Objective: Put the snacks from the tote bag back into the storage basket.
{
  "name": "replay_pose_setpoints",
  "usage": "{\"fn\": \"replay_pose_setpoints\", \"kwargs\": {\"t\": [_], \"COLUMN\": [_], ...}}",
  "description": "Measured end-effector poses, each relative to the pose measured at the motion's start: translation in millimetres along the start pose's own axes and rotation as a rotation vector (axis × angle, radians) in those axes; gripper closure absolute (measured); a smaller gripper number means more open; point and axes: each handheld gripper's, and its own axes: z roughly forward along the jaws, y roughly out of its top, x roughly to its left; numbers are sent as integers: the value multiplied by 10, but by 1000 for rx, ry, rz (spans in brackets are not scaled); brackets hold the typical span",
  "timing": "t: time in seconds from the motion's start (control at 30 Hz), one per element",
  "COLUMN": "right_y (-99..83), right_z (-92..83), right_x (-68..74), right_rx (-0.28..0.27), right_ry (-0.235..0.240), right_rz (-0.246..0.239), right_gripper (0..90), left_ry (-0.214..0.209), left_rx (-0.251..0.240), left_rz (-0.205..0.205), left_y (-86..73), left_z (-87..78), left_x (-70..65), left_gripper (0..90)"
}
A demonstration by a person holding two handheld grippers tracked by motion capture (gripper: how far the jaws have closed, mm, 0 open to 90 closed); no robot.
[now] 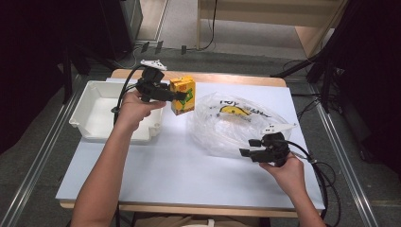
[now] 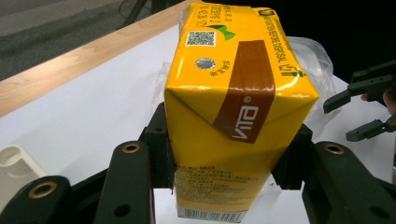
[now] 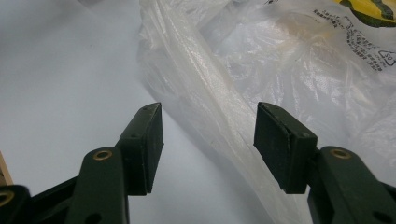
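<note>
My left gripper [image 2: 233, 163] clamped the juice carton [image 2: 236, 107]; my right gripper [image 3: 208, 140], jaws apart, needed the plastic bag's [image 3: 289, 70] rim first.

Tabletop [image 1: 189, 165] is evenly lit from overhead with only soft shadows, but the room around it goes nearly black. High view's pretty soft and low-res. Plastic bag [image 3: 280, 70] catches some glare; closeups look sharper.

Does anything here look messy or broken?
Nothing looks broken or spilled. The plastic bag lies crumpled on the table, which is just how bags sit. The juice carton is whole, clamped in the left gripper. The right gripper is open beside the bag's edge.
</note>
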Motion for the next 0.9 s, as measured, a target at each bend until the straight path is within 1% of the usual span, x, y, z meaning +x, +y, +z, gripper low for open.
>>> {"fn": "replay_pose_setpoints", "kwargs": {"t": [0.1, 0.27, 0.43, 0.53, 0.6, 0.7, 0.77, 0.9], "right_y": [3, 6, 9, 10, 11, 11, 12, 9], "right_z": [-2, -2, 6, 9, 10, 6, 7, 16], "right_x": [-5, -6, -4, -3, -3, 0, -2, 4], "right_rx": [-4, -6, -6, -6, -7, -6, -5, 1], "right_ry": [-1, -2, -2, 1, 2, 2, 1, 2], "right_rz": [-5, -5, -5, -9, -9, -8, -7, -6], "right_gripper": [437, 436, 437, 437, 437, 437, 437, 437], "left_ry": [6, 19, 29, 27, 39, 46, 53, 59], "left_rx": [10, 2, -8, -9, -6, -6, -8, -5], "left_rz": [-7, -24, -22, -25, -20, -24, -35, -37], "left_y": [-12, -34, -41, -34, -30, -40, -50, -68], "left_z": [-6, -51, -92, -86, -91, -110, -116, -129], "left_x": [35, 100, 141, 165, 176, 213, 229, 276], "left_gripper": [529, 529, 528, 528, 528, 528, 528, 528]}}
